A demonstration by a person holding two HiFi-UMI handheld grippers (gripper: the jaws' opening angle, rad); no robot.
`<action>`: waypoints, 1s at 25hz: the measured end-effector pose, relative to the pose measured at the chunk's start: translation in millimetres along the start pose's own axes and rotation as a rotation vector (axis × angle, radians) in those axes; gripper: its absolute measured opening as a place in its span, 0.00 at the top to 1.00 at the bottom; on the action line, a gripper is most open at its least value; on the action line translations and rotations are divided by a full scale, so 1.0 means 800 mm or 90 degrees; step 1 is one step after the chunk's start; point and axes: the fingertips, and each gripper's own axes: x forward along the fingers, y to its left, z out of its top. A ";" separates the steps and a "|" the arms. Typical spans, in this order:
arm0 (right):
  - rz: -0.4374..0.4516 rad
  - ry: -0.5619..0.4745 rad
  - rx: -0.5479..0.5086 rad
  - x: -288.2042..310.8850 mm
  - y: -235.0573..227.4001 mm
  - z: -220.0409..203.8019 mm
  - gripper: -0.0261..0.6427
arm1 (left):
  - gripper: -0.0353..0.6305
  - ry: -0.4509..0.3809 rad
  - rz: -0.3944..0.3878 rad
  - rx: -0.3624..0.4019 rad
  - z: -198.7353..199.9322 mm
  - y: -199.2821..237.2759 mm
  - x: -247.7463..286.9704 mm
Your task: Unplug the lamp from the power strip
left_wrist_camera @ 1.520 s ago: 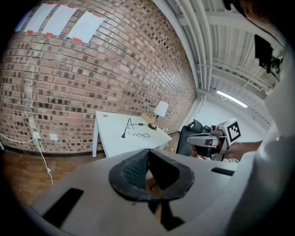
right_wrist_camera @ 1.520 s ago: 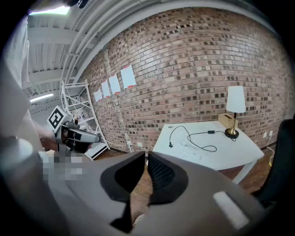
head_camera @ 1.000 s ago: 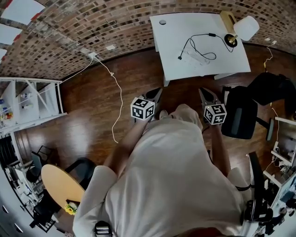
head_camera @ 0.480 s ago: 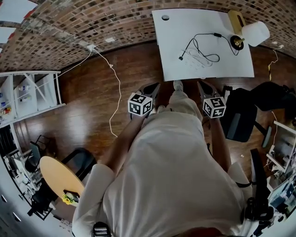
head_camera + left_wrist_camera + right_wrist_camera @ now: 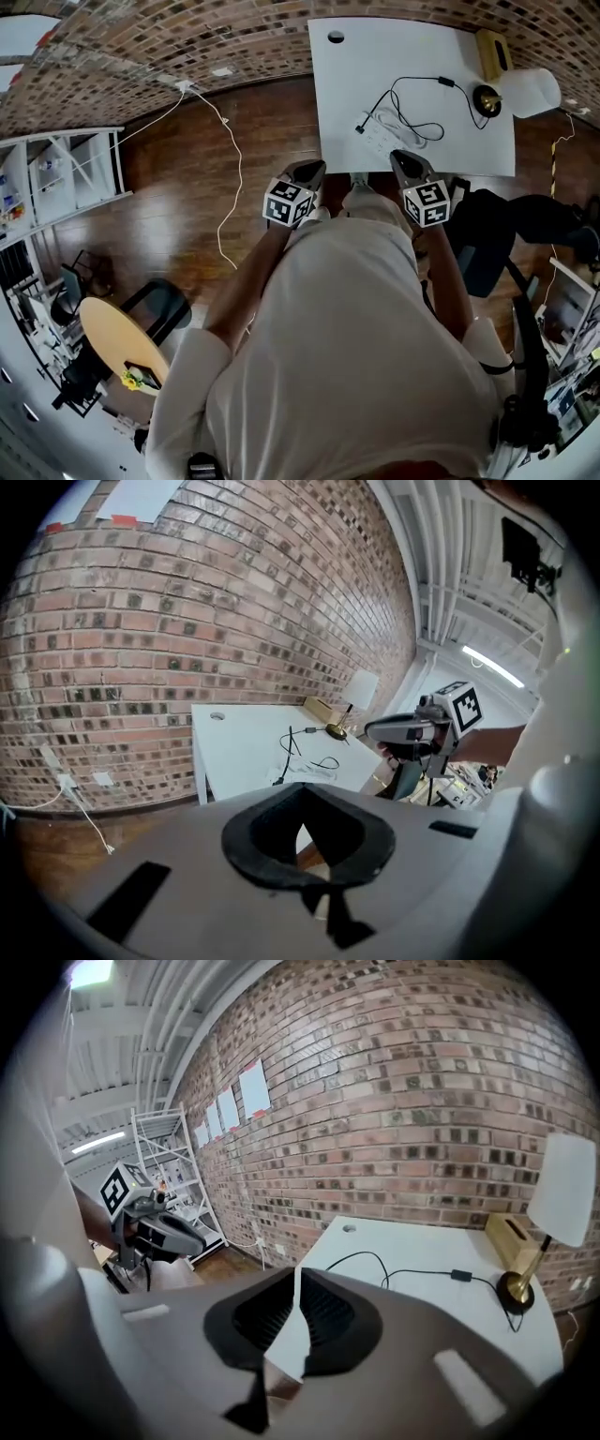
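A white table [image 5: 412,56] stands against the brick wall. On it are a lamp with a white shade [image 5: 530,92] and a brass base [image 5: 487,99]. The lamp's black cord [image 5: 417,89] loops to a white power strip [image 5: 384,139] near the table's front edge. My left gripper [image 5: 309,171] hangs over the floor just left of the table's front edge. My right gripper [image 5: 403,161] is at that edge, close to the strip. Both are shut and empty. The left gripper view shows the table [image 5: 234,752], lamp [image 5: 359,691] and right gripper [image 5: 403,731]. The right gripper view shows the lamp [image 5: 562,1190] and cord [image 5: 412,1274].
A wooden box [image 5: 492,52] lies behind the lamp. A black office chair [image 5: 487,234] stands right of me, below the table. A white cable [image 5: 230,187] trails over the wood floor from a wall socket. White shelving [image 5: 66,178] and a round wooden table [image 5: 117,342] are at the left.
I have walked toward the white table, which now lies closer. Both grippers have moved forward to its front edge, still shut and empty.
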 end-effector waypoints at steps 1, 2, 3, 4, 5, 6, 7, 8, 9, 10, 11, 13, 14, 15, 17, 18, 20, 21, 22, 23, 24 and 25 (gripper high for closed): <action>0.010 0.008 -0.009 0.006 -0.004 0.000 0.94 | 0.94 0.012 0.002 0.011 -0.001 0.000 0.010; 0.020 0.015 -0.018 0.011 -0.007 0.000 0.94 | 0.94 0.022 0.002 0.022 -0.002 -0.001 0.020; 0.030 0.021 -0.027 0.016 -0.010 0.001 0.94 | 0.94 0.030 -0.002 0.032 -0.003 -0.002 0.030; 0.040 0.026 -0.036 0.021 -0.013 0.001 0.94 | 0.94 0.034 -0.009 0.038 -0.002 -0.005 0.040; 0.050 0.033 -0.045 0.026 -0.015 0.001 0.94 | 0.94 0.035 -0.016 0.042 -0.001 -0.007 0.049; 0.060 0.040 -0.054 0.030 -0.016 0.000 0.94 | 0.94 0.036 -0.021 0.044 0.000 -0.009 0.058; 0.070 0.048 -0.063 0.034 -0.018 -0.001 0.94 | 0.94 0.040 -0.024 0.044 0.000 -0.010 0.066; 0.080 0.055 -0.071 0.038 -0.019 -0.003 0.93 | 0.89 0.046 -0.026 0.044 0.000 -0.011 0.074; 0.089 0.061 -0.077 0.041 -0.022 -0.005 0.93 | 0.87 0.053 -0.028 0.044 -0.001 -0.011 0.082; 0.098 0.066 -0.081 0.045 -0.025 -0.006 0.93 | 0.86 0.059 -0.028 0.044 -0.001 -0.011 0.091; 0.106 0.070 -0.085 0.049 -0.028 -0.008 0.93 | 0.84 0.066 -0.025 0.046 -0.002 -0.010 0.099; 0.120 0.078 -0.091 0.055 -0.035 -0.011 0.93 | 0.83 0.083 -0.016 0.054 -0.006 -0.007 0.114; 0.127 0.082 -0.093 0.058 -0.038 -0.012 0.93 | 0.82 0.092 -0.012 0.060 -0.009 -0.006 0.122; 0.133 0.086 -0.095 0.061 -0.042 -0.014 0.93 | 0.82 0.102 -0.009 0.068 -0.013 -0.005 0.129; 0.147 0.093 -0.097 0.066 -0.050 -0.018 0.93 | 0.80 0.124 -0.005 0.085 -0.021 -0.004 0.145; 0.155 0.097 -0.099 0.070 -0.054 -0.021 0.93 | 0.80 0.134 -0.002 0.091 -0.025 -0.003 0.153; 0.174 0.109 -0.108 0.079 -0.062 -0.028 0.93 | 0.78 0.148 0.010 0.097 -0.030 0.001 0.168; 0.183 0.115 -0.113 0.083 -0.065 -0.032 0.93 | 0.76 0.154 0.017 0.098 -0.032 0.004 0.176; 0.192 0.121 -0.116 0.088 -0.067 -0.036 0.93 | 0.74 0.160 0.027 0.099 -0.035 0.007 0.182; 0.201 0.126 -0.118 0.092 -0.069 -0.040 0.93 | 0.73 0.166 0.037 0.101 -0.037 0.010 0.188; 0.208 0.132 -0.120 0.095 -0.070 -0.043 0.93 | 0.72 0.171 0.049 0.102 -0.040 0.013 0.193; 0.215 0.138 -0.124 0.099 -0.070 -0.045 0.93 | 0.71 0.174 0.060 0.102 -0.043 0.015 0.198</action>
